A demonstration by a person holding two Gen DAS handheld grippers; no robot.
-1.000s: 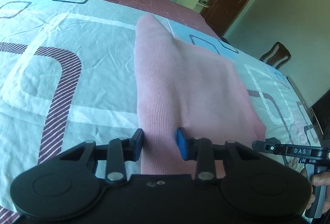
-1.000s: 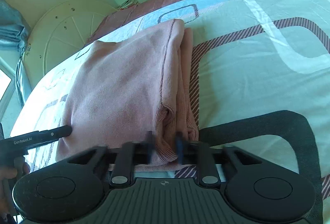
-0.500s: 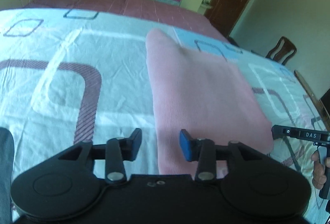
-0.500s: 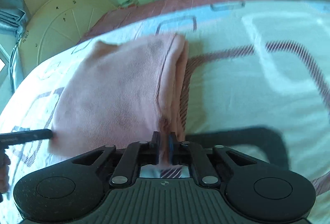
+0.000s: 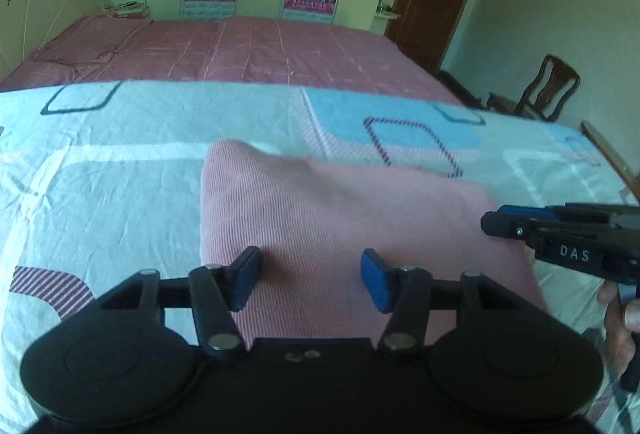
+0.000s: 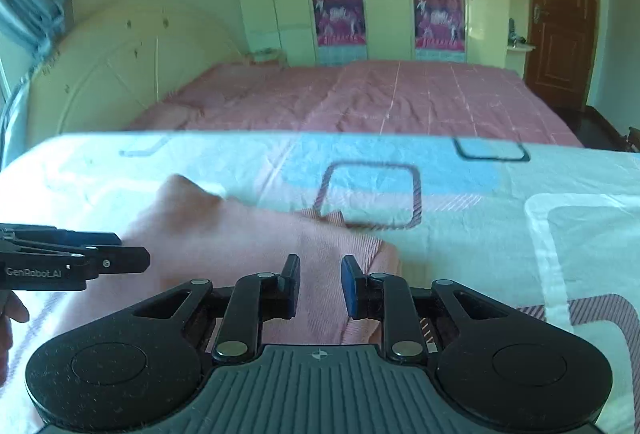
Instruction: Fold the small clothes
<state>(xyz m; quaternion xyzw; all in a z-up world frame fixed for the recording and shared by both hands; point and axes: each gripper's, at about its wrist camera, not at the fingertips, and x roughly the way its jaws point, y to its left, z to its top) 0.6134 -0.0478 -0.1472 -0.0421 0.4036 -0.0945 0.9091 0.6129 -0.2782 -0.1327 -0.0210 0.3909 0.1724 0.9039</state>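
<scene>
Patterned bedsheet (image 5: 100,194) carries the folded pink garment (image 5: 340,218), and I hold my left tongs (image 5: 310,280) and right tongs (image 6: 320,284) empty over its near edge, jaws closing, letting the fold settle.

I see a bed (image 5: 100,194) under a pale sheet printed with rounded squares; a folded pink garment (image 5: 340,226) lies flat on it, near me. A maroon checked cover (image 5: 260,50) spreads across its far part.
</scene>
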